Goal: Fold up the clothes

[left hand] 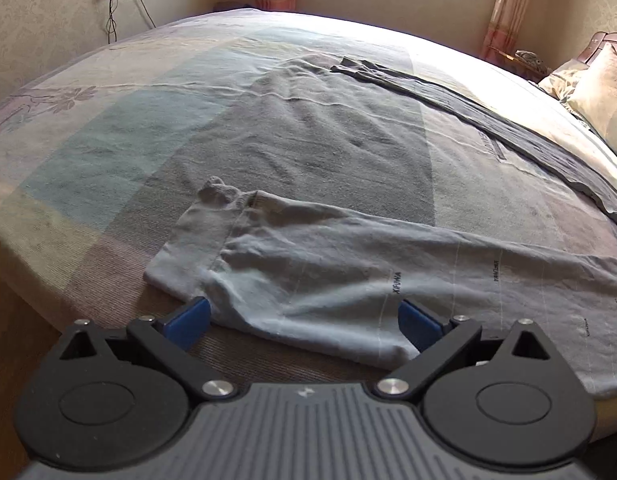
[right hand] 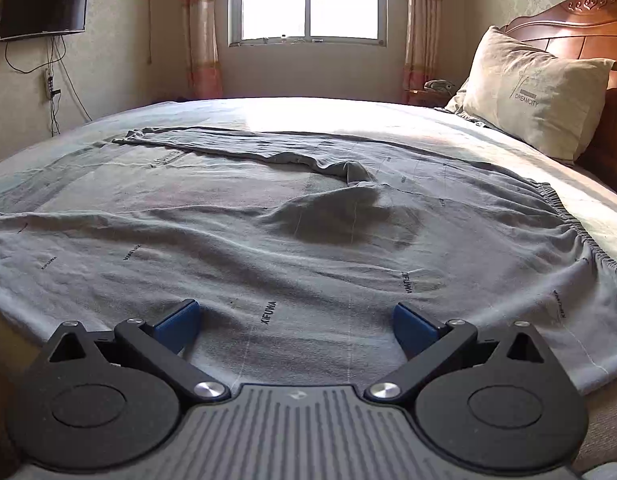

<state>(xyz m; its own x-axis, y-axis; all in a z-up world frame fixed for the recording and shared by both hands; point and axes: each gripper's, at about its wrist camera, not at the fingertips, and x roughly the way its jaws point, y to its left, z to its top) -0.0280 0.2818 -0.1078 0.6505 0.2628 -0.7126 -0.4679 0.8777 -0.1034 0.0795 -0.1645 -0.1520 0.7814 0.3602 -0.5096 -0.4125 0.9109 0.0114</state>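
Note:
Grey trousers (left hand: pixel 348 276) printed with small black words lie spread flat on the bed. In the left wrist view, the near leg's cuffed end (left hand: pixel 196 240) sits just ahead of my left gripper (left hand: pixel 304 320), which is open with its blue pads (left hand: pixel 188 320) straddling the leg's near edge. The far leg (left hand: pixel 468 100) stretches away at the upper right. In the right wrist view, the trousers (right hand: pixel 288 240) fill the bed, elastic waistband (right hand: pixel 564 224) at the right, far leg (right hand: pixel 228 144) behind. My right gripper (right hand: pixel 294 324) hangs open over the near edge, holding nothing.
The bed (left hand: pixel 108 140) has a pastel patchwork sheet, its edge at the near left. A beige pillow (right hand: pixel 536 92) leans on the wooden headboard (right hand: pixel 580 32) at the right. A window (right hand: pixel 308 0) with curtains is beyond; a wall television (right hand: pixel 42 8) and cables hang left.

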